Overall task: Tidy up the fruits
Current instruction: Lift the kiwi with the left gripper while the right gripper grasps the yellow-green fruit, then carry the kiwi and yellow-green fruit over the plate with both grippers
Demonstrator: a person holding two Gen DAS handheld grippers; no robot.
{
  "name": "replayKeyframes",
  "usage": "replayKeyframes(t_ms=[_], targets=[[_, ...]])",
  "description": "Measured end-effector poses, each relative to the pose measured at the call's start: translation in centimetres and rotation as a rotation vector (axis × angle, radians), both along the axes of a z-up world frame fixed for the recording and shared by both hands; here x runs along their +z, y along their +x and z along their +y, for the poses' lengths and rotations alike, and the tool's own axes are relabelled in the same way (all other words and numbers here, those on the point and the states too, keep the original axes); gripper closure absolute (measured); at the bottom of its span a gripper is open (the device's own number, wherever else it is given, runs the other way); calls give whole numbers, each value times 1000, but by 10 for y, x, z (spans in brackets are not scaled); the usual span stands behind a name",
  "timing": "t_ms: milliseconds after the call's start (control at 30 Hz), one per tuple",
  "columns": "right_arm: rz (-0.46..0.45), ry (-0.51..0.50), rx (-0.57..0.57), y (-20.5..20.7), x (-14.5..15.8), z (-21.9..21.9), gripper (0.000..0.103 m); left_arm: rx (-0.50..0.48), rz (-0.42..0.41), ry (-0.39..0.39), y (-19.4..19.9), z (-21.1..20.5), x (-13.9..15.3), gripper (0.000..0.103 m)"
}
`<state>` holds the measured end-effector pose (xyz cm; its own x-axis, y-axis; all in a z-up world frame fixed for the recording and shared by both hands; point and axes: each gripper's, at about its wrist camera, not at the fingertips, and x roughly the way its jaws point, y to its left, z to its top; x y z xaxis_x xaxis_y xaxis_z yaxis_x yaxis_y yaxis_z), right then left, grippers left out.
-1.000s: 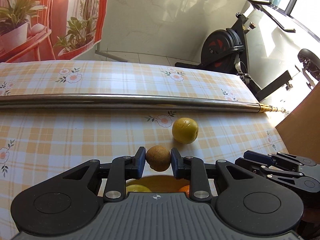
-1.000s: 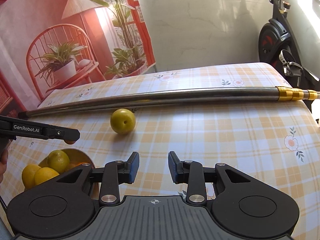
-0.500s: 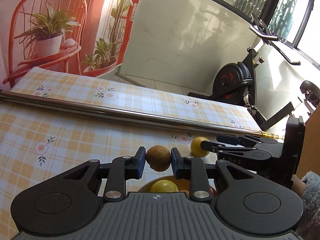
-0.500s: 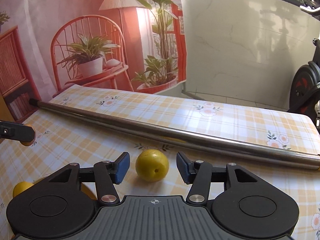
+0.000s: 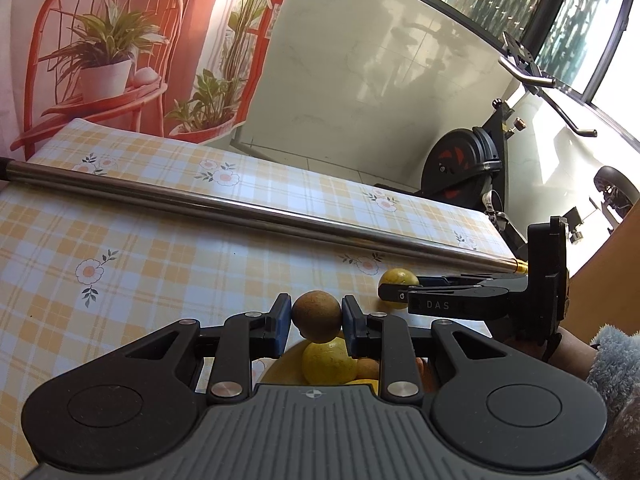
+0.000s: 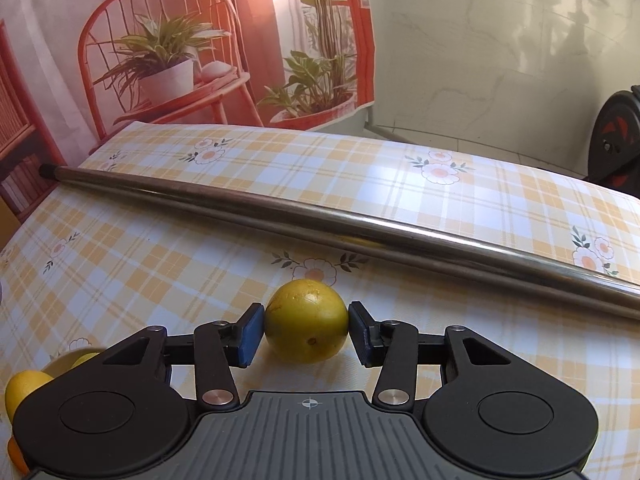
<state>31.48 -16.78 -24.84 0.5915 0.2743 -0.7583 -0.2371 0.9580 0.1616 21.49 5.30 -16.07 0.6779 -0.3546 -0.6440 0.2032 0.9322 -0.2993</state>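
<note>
Nearest in the left wrist view, the left gripper [image 5: 316, 316] is clenched on a small round brown fruit [image 5: 316, 316], its blue pads pressed against both sides. The fruit hangs directly above a yellow bowl [image 5: 280, 368] that is mostly hidden behind the gripper body; the bowl holds a yellow lemon-like fruit [image 5: 329, 361] and some orange fruit beside it. Just beyond the bowl, to its right, the right gripper [image 5: 390, 293] reaches in sideways around a yellow round fruit [image 5: 396, 278] resting on the checked tablecloth [image 5: 160, 264]. A person's wrist and a fluffy grey sleeve [image 5: 612, 364] show behind that gripper.

In the right wrist view, the right gripper [image 6: 306, 330] has the same yellow round fruit [image 6: 306, 326] between its jaws, and the jaws are closing. The left pad looks to be touching the skin, while a sliver of gap remains at the right pad, so the fruit is not yet firmly grasped. It sits on the tablecloth [image 6: 160, 280], well on the near side of a long steel pole [image 6: 320, 220] lying across the table. The bowl's rim [image 6: 64, 362] and a yellow fruit [image 6: 24, 390] peek out at the lower left, behind the gripper body.

Beyond the pole, the tablecloth ends at a printed backdrop of a red chair with potted plants [image 6: 168, 68], and an exercise bike [image 5: 472, 164] stands beside the far right of the table.
</note>
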Motion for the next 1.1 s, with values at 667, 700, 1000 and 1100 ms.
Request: replayKeyframes(t_ms=[667,700,1000,1100], targets=[[-102,66,31,-120,57,-6,61,-38,-5,-3,-27,1,0,74],[-99,69,30,-124,58,-7,61,-40,-6,-1,-27,0,0,74],[-27,93,25,-161,53,-6,61,-54,13,-20,-28,1,-6,74],[0,55,56,-168,47,1,61,-58,20,-7,-28,0,-10,74]])
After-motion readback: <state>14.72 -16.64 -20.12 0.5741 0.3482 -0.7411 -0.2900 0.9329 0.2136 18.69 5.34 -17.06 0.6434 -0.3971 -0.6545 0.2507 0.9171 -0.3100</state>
